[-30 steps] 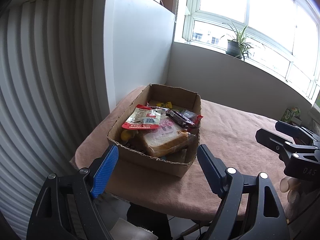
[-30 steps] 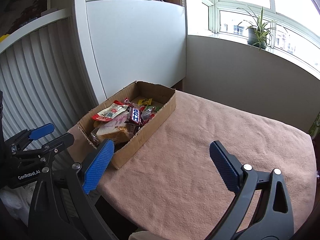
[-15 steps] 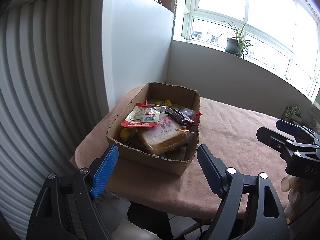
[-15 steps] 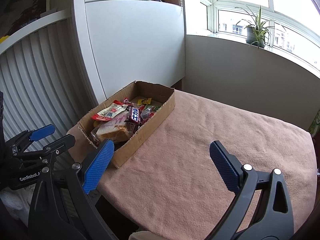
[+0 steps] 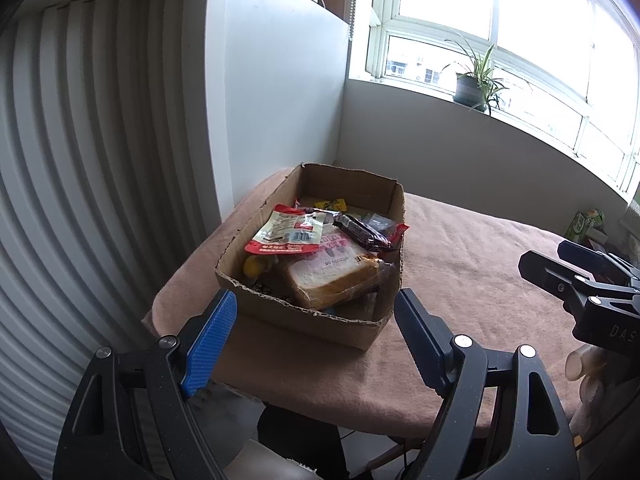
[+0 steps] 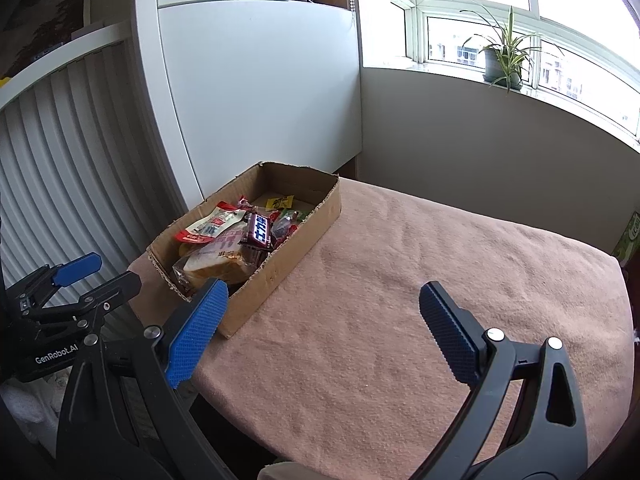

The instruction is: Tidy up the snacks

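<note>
Left hand-held gripper (image 5: 316, 334) crept nearer cardboard box (image 5: 320, 320), wide open, empty.

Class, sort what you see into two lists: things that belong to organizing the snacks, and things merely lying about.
Belongs to the job:
cardboard box
bagged bread
red snack packet
chocolate bar
left claw, open
right claw, open

Just lying about:
potted plant
green carton
pink table cover

"GenRobot.AI" stands on the left claw (image 6: 96, 272); "DAS" on the right claw (image 5: 560, 264).
</note>
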`<state>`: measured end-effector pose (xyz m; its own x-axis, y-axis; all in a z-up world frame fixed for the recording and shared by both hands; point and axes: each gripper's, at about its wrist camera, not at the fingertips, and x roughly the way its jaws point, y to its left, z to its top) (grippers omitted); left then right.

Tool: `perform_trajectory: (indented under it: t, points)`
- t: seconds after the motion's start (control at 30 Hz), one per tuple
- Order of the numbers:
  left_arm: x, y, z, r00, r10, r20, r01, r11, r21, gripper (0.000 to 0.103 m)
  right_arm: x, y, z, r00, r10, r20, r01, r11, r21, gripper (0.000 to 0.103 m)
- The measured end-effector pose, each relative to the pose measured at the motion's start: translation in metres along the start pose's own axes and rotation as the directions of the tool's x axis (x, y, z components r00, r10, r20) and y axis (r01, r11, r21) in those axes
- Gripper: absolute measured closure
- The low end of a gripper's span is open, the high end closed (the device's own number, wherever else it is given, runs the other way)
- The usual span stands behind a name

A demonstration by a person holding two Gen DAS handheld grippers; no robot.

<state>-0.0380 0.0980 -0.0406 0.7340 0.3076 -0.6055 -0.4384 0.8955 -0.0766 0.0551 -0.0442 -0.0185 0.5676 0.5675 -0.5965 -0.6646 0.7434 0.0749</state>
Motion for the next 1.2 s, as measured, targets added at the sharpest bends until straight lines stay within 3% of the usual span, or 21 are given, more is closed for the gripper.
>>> perform_trajectory:
  t: [0.47, 1.2]
  points:
    - [0.003, -0.007, 0.001, 1.000, 0.012, -0.002, -0.012, 1.000, 0.021, 0.022, 0.000, -0.010, 0.000, 0.998, -0.065, 0.009, 0.065, 0.998, 0.015, 0.005]
    - [0.006, -0.008, 0.002, 1.000, 0.014, -0.004, -0.014, 0.999, 0.035, 0.022, 0.007, -0.011, -0.002, 0.999, -0.045, -0.006, 0.045, 0.999, 0.013, 0.005]
